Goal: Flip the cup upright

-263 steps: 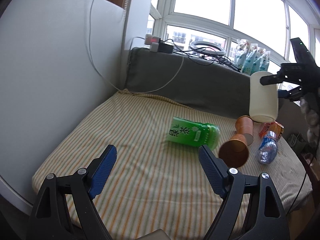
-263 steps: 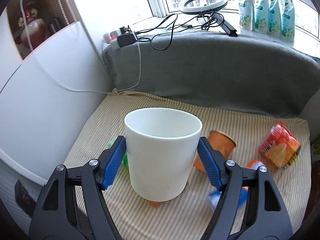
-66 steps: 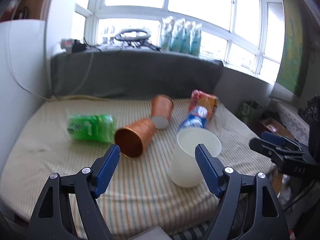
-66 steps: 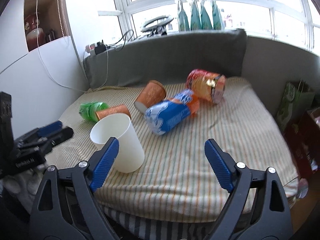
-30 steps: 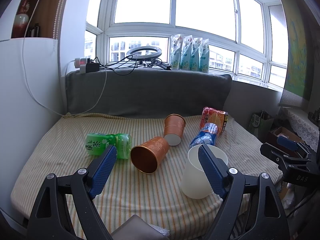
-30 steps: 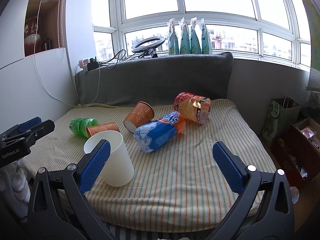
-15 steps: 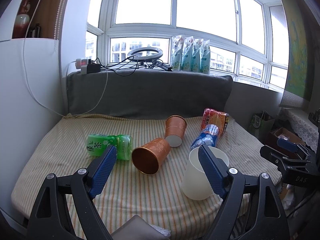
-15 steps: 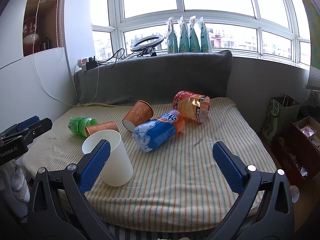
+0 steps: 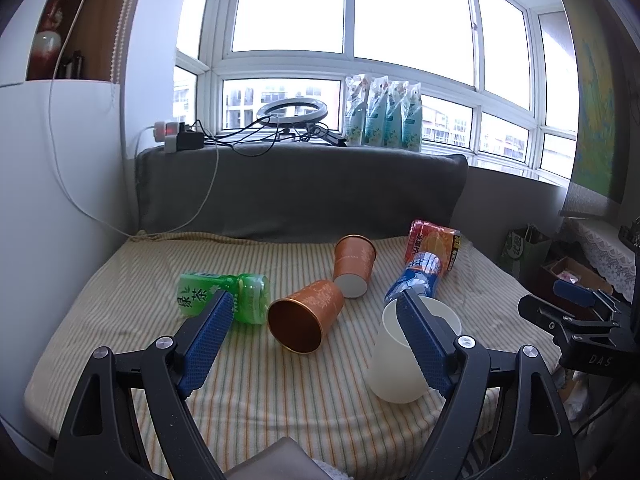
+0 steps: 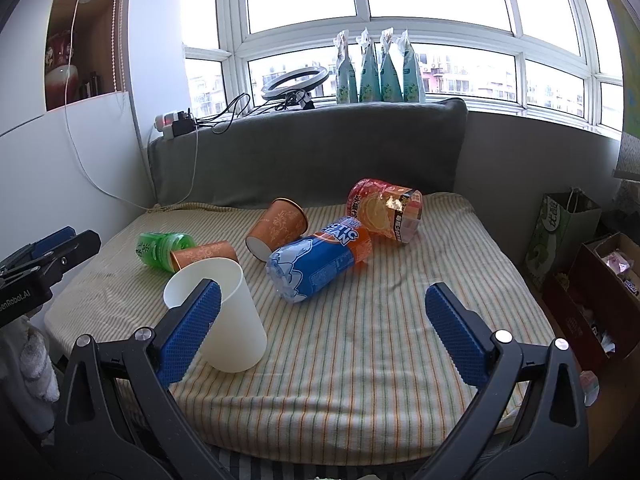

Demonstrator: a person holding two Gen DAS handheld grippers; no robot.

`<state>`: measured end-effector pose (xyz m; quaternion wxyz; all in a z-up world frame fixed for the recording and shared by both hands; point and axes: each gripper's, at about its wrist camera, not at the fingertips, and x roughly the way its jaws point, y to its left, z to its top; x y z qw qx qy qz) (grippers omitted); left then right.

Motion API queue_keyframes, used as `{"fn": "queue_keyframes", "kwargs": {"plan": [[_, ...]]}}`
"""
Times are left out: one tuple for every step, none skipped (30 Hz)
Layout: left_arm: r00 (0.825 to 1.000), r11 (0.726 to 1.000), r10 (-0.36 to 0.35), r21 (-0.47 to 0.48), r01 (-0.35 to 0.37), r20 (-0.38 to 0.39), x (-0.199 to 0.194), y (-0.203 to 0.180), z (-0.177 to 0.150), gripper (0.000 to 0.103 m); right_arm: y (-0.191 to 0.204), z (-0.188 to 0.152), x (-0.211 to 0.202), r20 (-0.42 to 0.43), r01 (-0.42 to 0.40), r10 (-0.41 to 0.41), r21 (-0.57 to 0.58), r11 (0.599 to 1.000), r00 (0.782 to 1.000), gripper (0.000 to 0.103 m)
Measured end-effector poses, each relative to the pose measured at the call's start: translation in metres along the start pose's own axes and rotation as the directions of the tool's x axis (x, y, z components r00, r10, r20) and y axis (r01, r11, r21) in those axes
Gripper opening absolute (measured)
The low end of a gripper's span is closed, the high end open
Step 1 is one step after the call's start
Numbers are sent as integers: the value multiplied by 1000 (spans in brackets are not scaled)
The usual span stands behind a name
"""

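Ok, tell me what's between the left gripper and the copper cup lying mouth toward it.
Nothing visible. The left gripper is open and the copper cup lies straight ahead. The green bottle lies close on the cup's left, the white cup stands to its right; neither is in the path.

Bright window backlight, sharp, fisheye-warped edges

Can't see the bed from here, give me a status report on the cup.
Left gripper open, empty. Right gripper open, empty. White cup upright on striped cover. Nothing blocking it.
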<state>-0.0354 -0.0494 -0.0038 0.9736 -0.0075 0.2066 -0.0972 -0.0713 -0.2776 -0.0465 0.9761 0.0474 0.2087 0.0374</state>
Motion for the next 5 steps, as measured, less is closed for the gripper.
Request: {"fn": "queue_keyframes", "kwargs": {"plan": [[1000, 1000, 3, 5, -3, 5, 0, 0, 0, 84, 0, -1, 0, -1, 0, 0, 0, 1000, 1000, 103], [1000, 1000, 6, 14, -6, 10, -1, -1, 0, 84, 0, 0, 0, -1, 1, -1, -1, 1000, 1000, 103], [1000, 1000, 4, 18, -5, 12, -1, -2, 0, 84, 0, 0, 1, -4, 1, -1, 0, 1000, 1000, 103], [1000, 1000, 3, 19, -3, 13, -1, -2, 0, 84, 0, -1, 1, -6, 0, 0, 2, 1000, 1000, 103], [1000, 1000, 4, 19, -4, 15, -1, -1, 0, 84, 0, -2, 3, -10, -1, 1, 3, 1000, 1000, 103]]}}
